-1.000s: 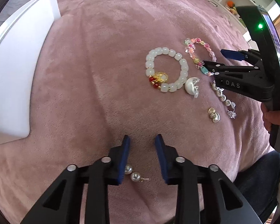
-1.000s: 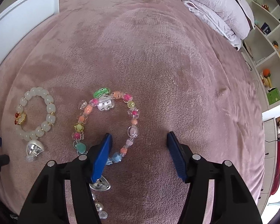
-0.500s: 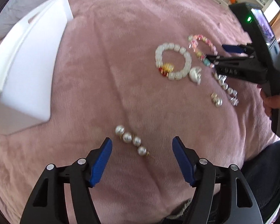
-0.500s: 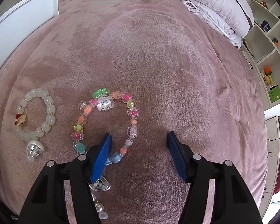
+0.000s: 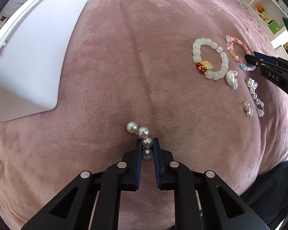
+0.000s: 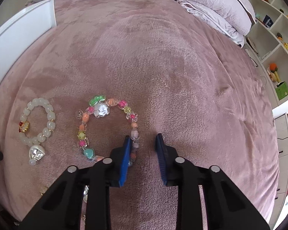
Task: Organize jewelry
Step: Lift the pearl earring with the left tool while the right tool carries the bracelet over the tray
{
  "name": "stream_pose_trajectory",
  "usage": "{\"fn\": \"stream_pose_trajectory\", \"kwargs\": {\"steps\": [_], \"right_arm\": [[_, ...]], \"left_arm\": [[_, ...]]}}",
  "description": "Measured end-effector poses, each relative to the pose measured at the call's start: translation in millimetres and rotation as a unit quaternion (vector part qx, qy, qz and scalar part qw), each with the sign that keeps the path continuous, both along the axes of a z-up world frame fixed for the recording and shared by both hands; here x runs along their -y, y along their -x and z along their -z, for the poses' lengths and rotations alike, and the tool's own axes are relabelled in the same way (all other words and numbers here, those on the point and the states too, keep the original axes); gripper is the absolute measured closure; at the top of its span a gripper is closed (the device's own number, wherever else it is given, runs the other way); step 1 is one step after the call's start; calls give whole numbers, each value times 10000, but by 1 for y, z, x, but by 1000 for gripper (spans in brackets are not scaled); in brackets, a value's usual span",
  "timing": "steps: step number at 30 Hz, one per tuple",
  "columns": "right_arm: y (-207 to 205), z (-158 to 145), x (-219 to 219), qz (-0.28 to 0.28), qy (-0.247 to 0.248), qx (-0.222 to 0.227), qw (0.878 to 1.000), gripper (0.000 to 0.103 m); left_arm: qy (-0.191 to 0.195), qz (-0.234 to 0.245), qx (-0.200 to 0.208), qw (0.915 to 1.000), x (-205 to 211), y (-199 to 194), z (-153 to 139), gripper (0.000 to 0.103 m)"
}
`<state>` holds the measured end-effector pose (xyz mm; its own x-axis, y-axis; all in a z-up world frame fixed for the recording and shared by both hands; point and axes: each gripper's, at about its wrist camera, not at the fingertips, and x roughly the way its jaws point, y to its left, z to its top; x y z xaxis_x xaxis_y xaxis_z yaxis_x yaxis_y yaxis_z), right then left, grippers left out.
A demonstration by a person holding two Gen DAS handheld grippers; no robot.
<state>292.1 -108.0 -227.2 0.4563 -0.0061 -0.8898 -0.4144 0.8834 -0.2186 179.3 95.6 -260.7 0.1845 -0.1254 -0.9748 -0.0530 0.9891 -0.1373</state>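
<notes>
A short string of pearls (image 5: pixel 142 137) lies on the pink blanket (image 5: pixel 144 57). My left gripper (image 5: pixel 147 145) is shut on its near end, with two pearls between the blue pads and two sticking out ahead. My right gripper (image 6: pixel 143 143) is open and low over the blanket, its jaws astride the right side of the colourful bead bracelet (image 6: pixel 107 126). That bracelet also shows in the left wrist view (image 5: pixel 238 55), with the right gripper (image 5: pixel 266 69) beside it. A white jade-like bracelet (image 5: pixel 209 59) with a gold and red charm lies left of it.
A white box (image 5: pixel 28 57) stands at the left on the blanket. A shell-like pearl piece (image 5: pixel 231 77), a small pearl chain (image 5: pixel 254 94) and an earring (image 5: pixel 247 108) lie near the right gripper. Pillows (image 6: pixel 217 5) and shelves (image 6: pixel 274 44) are at the far right.
My left gripper has moved forward and closed on the pearl string, which it stood open over before. My right gripper has narrowed and shifted over the colourful bracelet's right side.
</notes>
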Motion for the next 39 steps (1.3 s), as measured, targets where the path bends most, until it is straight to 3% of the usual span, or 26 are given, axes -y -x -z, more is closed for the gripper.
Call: {"fn": "stream_pose_trajectory", "kwargs": {"steps": [5,8,12,17,23,29,39], "right_arm": [[-13,-9,28,447,-1058,-321,9929,92],[-19,-12,45,684,-1731,-526,9811,93],[-18,-21,53,779,-2158,-493,9721,95],[-11,-37,36,446,-2117,-176,9761,96],[-6,-66,20,250,-2338,23,9720,96],[1,-95,1,15,-2441,238,9694,96],[-2,-146,-83,-780,-2694,456,9588,96]], "left_arm": [[246,-75,156,9995,-3,4,-4,87],[358,-51,242,9991,-6,-1,-13,87],[398,62,405,9984,1,-2,-19,87],[222,181,700,9971,9,-8,-32,87],[172,114,1166,9930,-5,-9,-61,87],[52,98,1640,9864,-24,-13,-102,87],[-268,-183,2298,9727,-76,-16,-163,87]]}}
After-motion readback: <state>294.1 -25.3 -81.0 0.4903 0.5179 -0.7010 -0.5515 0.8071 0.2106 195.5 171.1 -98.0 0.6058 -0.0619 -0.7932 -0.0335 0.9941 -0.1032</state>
